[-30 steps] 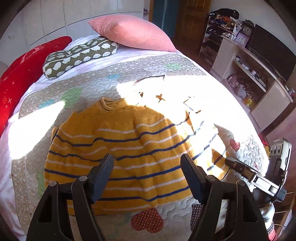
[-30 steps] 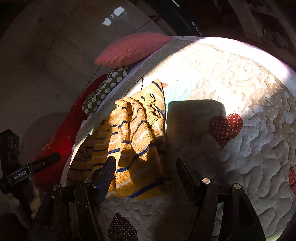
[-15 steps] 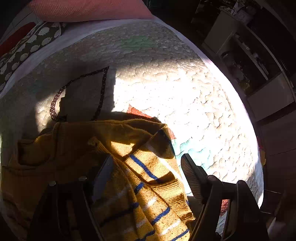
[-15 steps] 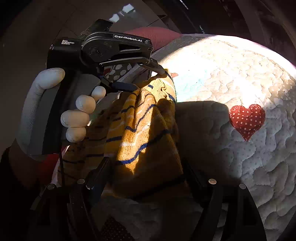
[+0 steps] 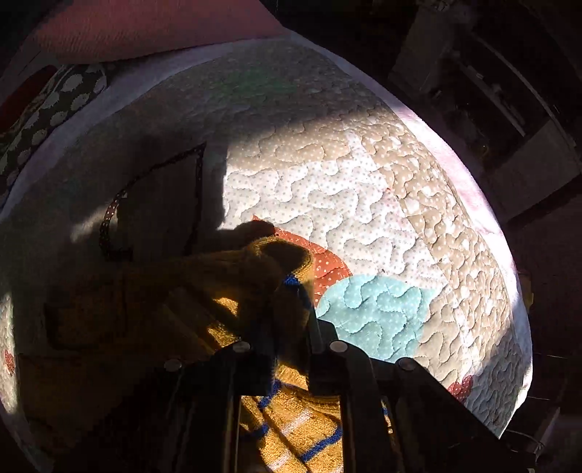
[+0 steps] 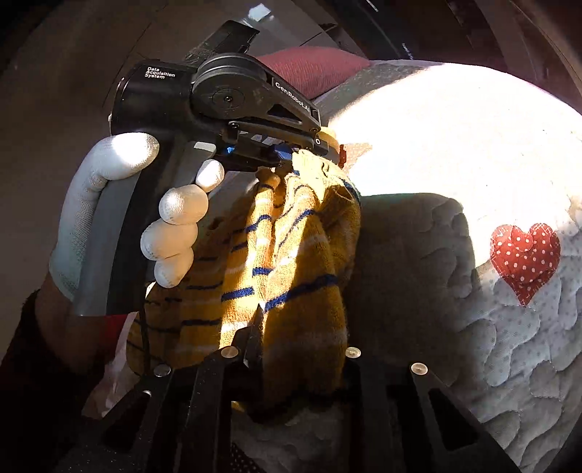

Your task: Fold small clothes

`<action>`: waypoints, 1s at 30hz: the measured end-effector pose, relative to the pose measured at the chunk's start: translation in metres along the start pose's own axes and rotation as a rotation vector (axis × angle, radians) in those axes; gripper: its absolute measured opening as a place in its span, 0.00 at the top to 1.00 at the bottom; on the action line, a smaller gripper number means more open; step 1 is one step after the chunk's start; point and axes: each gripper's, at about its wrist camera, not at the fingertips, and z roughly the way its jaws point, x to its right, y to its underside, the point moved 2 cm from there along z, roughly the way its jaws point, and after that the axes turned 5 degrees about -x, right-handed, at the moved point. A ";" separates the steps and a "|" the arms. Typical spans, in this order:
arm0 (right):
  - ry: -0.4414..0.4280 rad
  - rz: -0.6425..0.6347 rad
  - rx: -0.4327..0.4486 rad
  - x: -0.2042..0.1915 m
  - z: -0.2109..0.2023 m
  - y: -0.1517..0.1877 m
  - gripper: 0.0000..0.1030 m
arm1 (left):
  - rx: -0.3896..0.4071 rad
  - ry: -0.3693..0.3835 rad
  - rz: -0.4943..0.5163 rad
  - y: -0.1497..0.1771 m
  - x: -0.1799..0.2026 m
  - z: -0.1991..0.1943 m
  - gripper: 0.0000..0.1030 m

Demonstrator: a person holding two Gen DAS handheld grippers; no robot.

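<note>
A yellow sweater with blue and white stripes lies bunched on the quilted bed cover. My left gripper points steeply down and is shut on a fold of the sweater's edge. In the right wrist view the sweater hangs stretched between both grippers. The left gripper, held by a white-gloved hand, pinches its far end. My right gripper is closing on the near end, and bunched fabric fills the gap between its jaws.
A pink pillow and a green patterned cushion lie at the bed's head. Quilt with a red heart patch stretches to the right in sunlight. Dark shelves stand beyond the bed's edge.
The left gripper swung across the flat sweater to its far edge and closed on it. The right gripper's jaws closed onto the near fabric. The sweater is now gathered between them.
</note>
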 end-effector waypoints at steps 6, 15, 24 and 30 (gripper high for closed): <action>-0.044 -0.149 -0.009 -0.075 0.000 -0.019 0.78 | 0.159 0.181 -0.129 0.031 -0.090 -0.088 0.89; -0.157 -0.397 -0.241 -0.220 0.098 0.009 0.78 | 0.290 0.225 -0.369 0.108 -0.262 -0.151 0.89; -0.064 -0.573 -0.375 -0.263 0.174 0.059 0.45 | 0.262 0.266 -0.656 0.185 -0.378 -0.115 0.71; -0.102 -0.654 -0.357 -0.278 0.123 0.054 0.43 | 0.354 0.275 -0.708 0.238 -0.391 -0.135 0.49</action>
